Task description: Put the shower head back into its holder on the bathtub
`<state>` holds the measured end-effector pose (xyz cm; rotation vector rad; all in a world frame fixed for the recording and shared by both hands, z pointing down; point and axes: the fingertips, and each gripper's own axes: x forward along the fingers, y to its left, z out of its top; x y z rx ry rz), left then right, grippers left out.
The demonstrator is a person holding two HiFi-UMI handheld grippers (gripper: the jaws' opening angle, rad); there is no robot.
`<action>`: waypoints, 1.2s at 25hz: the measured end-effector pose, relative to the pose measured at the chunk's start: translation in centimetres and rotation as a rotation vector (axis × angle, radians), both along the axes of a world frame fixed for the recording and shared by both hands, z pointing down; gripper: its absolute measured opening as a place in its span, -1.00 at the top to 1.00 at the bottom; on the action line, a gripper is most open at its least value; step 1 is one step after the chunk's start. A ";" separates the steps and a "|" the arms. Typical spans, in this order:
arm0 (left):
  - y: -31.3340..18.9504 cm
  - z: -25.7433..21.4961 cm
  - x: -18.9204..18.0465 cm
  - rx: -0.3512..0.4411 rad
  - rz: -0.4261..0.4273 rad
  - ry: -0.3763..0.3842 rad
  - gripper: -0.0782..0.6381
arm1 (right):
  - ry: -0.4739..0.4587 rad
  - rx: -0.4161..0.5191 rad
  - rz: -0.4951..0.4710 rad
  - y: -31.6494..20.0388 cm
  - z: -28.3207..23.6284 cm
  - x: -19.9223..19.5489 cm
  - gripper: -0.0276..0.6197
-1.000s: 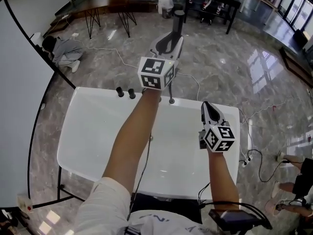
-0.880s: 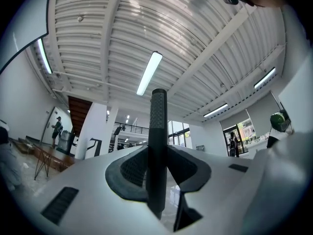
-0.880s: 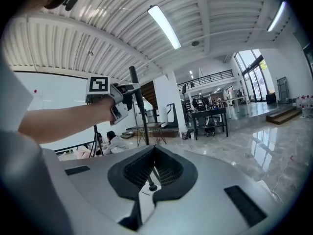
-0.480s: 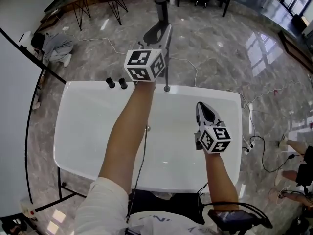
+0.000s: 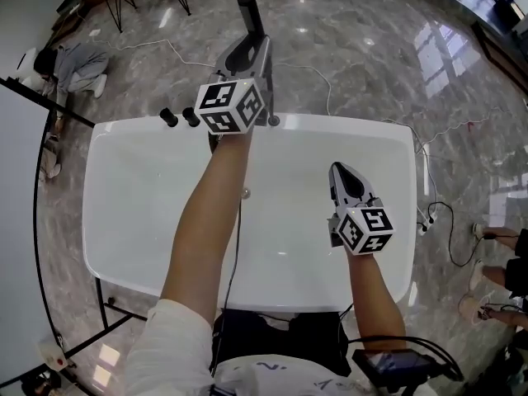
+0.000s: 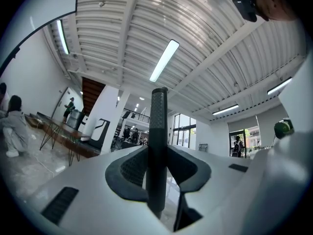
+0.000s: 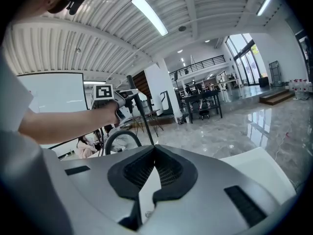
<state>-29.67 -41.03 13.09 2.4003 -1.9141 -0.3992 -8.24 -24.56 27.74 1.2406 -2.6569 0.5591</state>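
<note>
Since a second ago both hands have come down, and the far rim of the bathtub (image 5: 346,127) now sits right under the left tongs (image 5: 247,49). Earlier they were held higher, out over the floor past the tub. My read: transport is over and the final lowering into the holder is starting, but nothing is seated yet.

- Bathtub: white, fills mid-frame in the head view and runs left to right in front of the person.
- Left tongs: pinching the shower head (image 5: 250,19) partway along its dark handle. The left gripper view shows the handle clamped between the two pads. It's in the air at the middle of the far rim.
- Right tongs (image 7: 155,152): pressed together, nothing between them, parked over the tub's right half and well clear of the work.
- Shower head axis: the long axis stands close to upright and crosses the tongs at right angles. The free upper end points up and leans away from the person, out over the floor. The lower end is aimed at the rim.
- Hose (image 5: 235,246): thin dark line trailing back along the left forearm into the tub.
- Two black knobs (image 5: 169,117): on the rim just left of the left tongs.
- Small round fitting (image 5: 273,121): on the rim just right of the tongs, probably the holder. Too small to confirm.

Next move likely needs the lower end lined up over that fitting.
</note>
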 end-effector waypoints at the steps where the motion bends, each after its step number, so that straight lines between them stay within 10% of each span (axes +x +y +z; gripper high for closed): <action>1: 0.0 0.9 -0.2 -0.009 -0.006 0.008 0.42 | 0.002 -0.007 -0.004 0.2 0.6 -0.1 0.88; 30: -2.2 23.2 1.9 -0.172 -0.044 -0.059 0.43 | 0.009 -0.132 -0.081 4.3 14.1 3.3 0.88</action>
